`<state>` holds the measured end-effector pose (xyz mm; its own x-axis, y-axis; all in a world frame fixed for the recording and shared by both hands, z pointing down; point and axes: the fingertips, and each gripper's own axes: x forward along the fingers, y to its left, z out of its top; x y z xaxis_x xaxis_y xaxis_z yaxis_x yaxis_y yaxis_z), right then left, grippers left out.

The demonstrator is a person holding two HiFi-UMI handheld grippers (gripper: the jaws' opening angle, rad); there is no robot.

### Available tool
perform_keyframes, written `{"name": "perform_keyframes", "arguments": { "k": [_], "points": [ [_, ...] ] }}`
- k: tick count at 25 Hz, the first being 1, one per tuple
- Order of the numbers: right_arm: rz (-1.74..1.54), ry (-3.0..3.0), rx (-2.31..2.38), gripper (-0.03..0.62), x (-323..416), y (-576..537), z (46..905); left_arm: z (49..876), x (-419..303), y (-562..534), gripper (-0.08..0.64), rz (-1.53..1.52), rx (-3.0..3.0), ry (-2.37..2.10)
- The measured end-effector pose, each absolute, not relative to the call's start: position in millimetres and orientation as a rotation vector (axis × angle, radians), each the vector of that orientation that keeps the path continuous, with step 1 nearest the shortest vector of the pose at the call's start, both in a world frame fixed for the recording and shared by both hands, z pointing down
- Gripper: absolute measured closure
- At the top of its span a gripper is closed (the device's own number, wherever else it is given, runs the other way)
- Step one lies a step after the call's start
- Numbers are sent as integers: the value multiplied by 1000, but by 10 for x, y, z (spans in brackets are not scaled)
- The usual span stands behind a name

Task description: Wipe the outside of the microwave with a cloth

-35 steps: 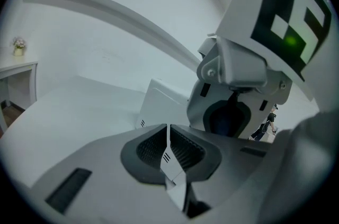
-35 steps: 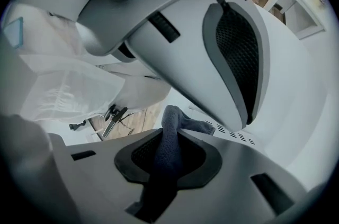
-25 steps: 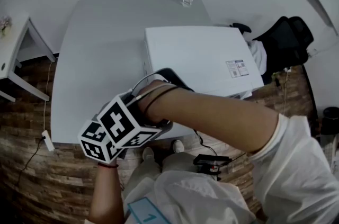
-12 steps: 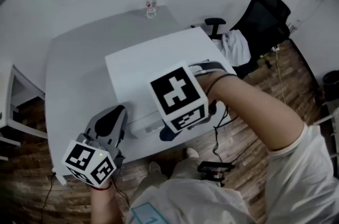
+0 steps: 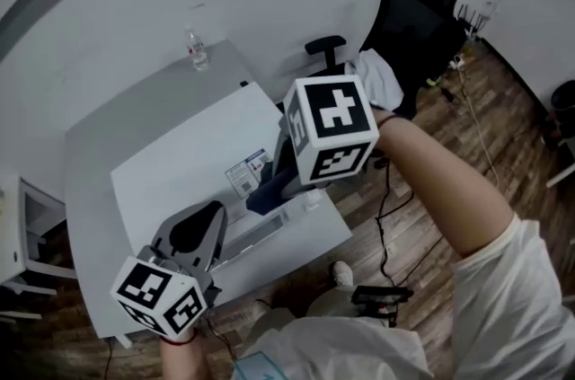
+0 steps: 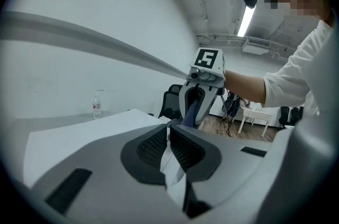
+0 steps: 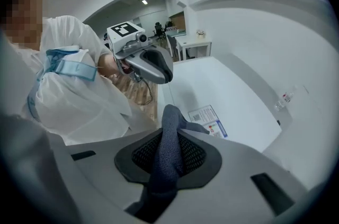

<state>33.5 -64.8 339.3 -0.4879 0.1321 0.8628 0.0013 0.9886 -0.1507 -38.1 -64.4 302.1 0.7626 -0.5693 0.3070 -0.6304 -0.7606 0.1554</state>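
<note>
Blue-grey knitted cloth (image 7: 167,157) is clamped between the pads of the right tool (image 7: 170,132). Its jaws are closed onto the fabric, and a fold of it pokes out past the tips. In the head view we see this right tool (image 5: 280,181) near the centre of the frame, tipped steeply down under its marker cube (image 5: 331,128). The cloth (image 5: 263,197) hangs at the lower right edge of the white microwave (image 5: 180,176), just beside a printed label (image 5: 249,175) on its top. We cannot tell whether the cloth touches the surface.

Our left tool (image 5: 210,212) is at the lower left of the head view, over the near part of the microwave. In the left gripper view its jaws are pressed together with nothing between them. That view also shows the right tool (image 6: 189,114) just beyond the left tool (image 6: 168,126), with the cloth (image 6: 194,107) in its grip.

The microwave (image 7: 228,88) stands on a grey table (image 5: 85,190). A clear bottle (image 5: 197,51) is on the table's far corner, upper left of centre. A black chair (image 5: 409,10) is on the wooden floor (image 5: 467,109) at the upper right.
</note>
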Motion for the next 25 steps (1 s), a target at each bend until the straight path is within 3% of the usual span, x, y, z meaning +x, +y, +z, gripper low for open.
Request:
{"name": "perform_keyframes", "arguments": {
  "k": [2, 6, 9, 21, 22, 25],
  "points": [
    [109, -2114, -90, 519, 579, -788, 3364, 3008, 4, -729, 552, 415, 2721, -969],
    [-60, -2274, -116, 518, 854, -1020, 3273, 2926, 674, -926, 449, 601, 2845, -1051],
    [-192, -2377, -104, 518, 884, -1216, 3268, 2982, 855, -1152, 420, 845, 2888, -1095],
    [-234, -2487, -154, 518, 565, -1651, 3891, 3974, 546, -1706, 411, 1599, 2810, -714],
    [-212, -2468, -156, 518, 562, -1669, 3953, 4037, 540, -1714, 435, 1616, 2802, -686],
    [-132, -2447, -147, 447, 581, -1761, 3981, 4085, 542, -1765, 480, 1628, 2779, -606]
  ]
}}
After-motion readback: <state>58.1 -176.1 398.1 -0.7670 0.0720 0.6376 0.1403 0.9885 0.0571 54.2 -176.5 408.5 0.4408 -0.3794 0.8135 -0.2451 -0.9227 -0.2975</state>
